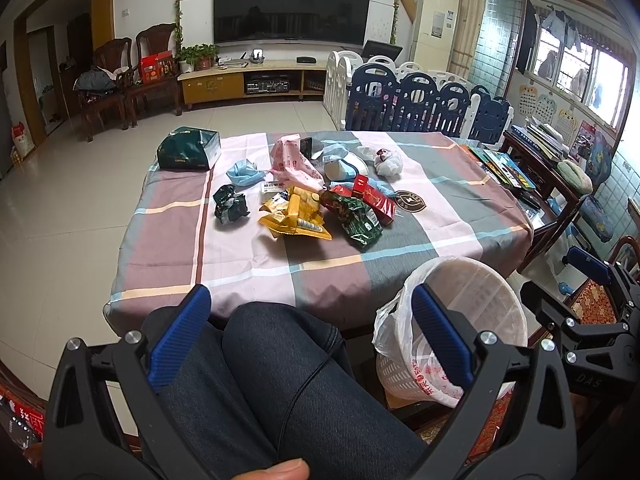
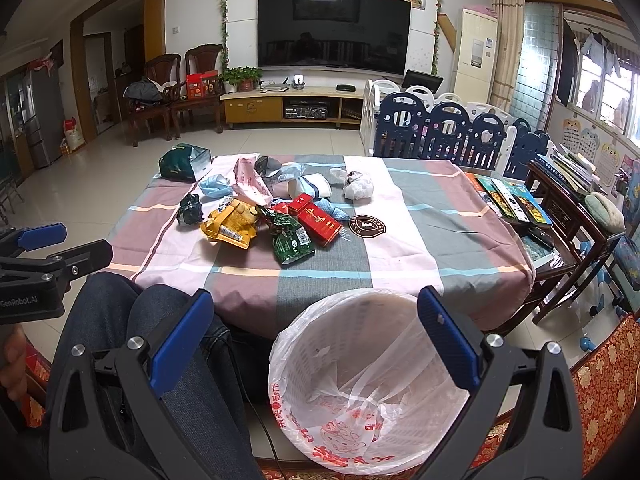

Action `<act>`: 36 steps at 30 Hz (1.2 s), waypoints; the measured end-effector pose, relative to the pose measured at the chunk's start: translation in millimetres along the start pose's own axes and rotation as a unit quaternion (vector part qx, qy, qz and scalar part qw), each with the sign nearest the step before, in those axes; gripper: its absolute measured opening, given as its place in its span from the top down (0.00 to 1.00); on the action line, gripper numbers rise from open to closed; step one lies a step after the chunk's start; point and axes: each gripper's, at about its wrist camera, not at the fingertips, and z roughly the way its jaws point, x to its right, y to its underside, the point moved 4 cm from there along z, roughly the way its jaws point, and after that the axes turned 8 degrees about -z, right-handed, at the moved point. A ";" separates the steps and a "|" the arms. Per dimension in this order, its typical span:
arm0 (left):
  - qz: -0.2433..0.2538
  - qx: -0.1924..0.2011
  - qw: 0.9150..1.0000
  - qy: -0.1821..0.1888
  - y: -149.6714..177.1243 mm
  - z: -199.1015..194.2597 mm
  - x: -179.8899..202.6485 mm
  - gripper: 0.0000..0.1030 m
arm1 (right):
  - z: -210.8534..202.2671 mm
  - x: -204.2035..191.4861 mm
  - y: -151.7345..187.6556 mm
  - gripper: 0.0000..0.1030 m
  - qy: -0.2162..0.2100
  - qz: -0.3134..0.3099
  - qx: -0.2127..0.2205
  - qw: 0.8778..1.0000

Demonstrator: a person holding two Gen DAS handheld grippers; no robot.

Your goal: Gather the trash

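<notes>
Start of collection judged — nothing gripped. Left gripper (image 1: 312, 336) and right gripper (image 2: 316, 332) are held agape, empty. Trash pile (image 2: 260, 216) lies mid-table; lined bin (image 2: 360, 384) nearly empty. Reach toward yellow wrapper (image 2: 230, 226) is called for.

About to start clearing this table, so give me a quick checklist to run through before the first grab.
1. Left hand-held gripper open and holding nothing: ok.
2. Right hand-held gripper open and holding nothing: ok.
3. Trash bin lined with a plastic bag, mouth open, standing in front of the table's near edge: ok.
4. Trash in sight: yellow wrapper, green wrapper and red box lie piled mid-table: ok.
5. Either gripper over the trash: not ok, both are held back above the person's lap.
6. Bin has room: ok, only the liner shows inside it.
</notes>
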 end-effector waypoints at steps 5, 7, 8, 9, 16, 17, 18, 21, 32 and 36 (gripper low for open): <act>-0.001 -0.001 1.000 0.000 -0.1 0.4 -0.2 0.03 | 0.3 -0.1 0.7 0.03 0.002 0.001 -0.001 1.000; -0.001 -0.003 1.000 0.000 1.4 2.7 0.4 0.03 | 0.1 -0.3 0.0 0.03 0.002 0.001 -0.001 1.000; -0.001 -0.003 1.000 0.000 -0.2 3.2 0.0 0.03 | 0.5 0.0 1.5 0.03 0.002 0.001 -0.001 1.000; -0.001 -0.003 1.000 0.000 -1.5 3.6 -0.3 0.03 | 0.2 -0.1 0.6 0.03 0.002 0.001 -0.001 1.000; -0.001 -0.003 1.000 0.000 -0.3 3.9 -0.4 0.03 | -0.5 -0.1 0.0 0.03 0.003 0.002 -0.001 1.000; -0.001 -0.004 1.000 0.001 -2.9 4.6 -1.0 0.03 | -0.8 0.0 0.0 0.03 0.003 0.002 0.000 1.000; -0.001 -0.004 1.000 0.001 -3.2 4.7 -1.1 0.03 | -0.1 0.3 1.3 0.03 0.003 0.002 -0.001 1.000; -0.001 -0.005 1.000 0.000 -2.2 4.8 -1.1 0.03 | -0.6 0.4 0.0 0.03 0.004 0.003 0.000 1.000; -0.002 -0.006 1.000 0.001 -4.2 5.9 -2.0 0.03 | -0.7 0.1 -0.2 0.03 0.003 0.003 -0.001 1.000; -0.003 -0.006 1.000 0.000 -2.9 8.3 -3.6 0.03 | -0.1 0.1 0.9 0.03 0.004 0.003 -0.002 1.000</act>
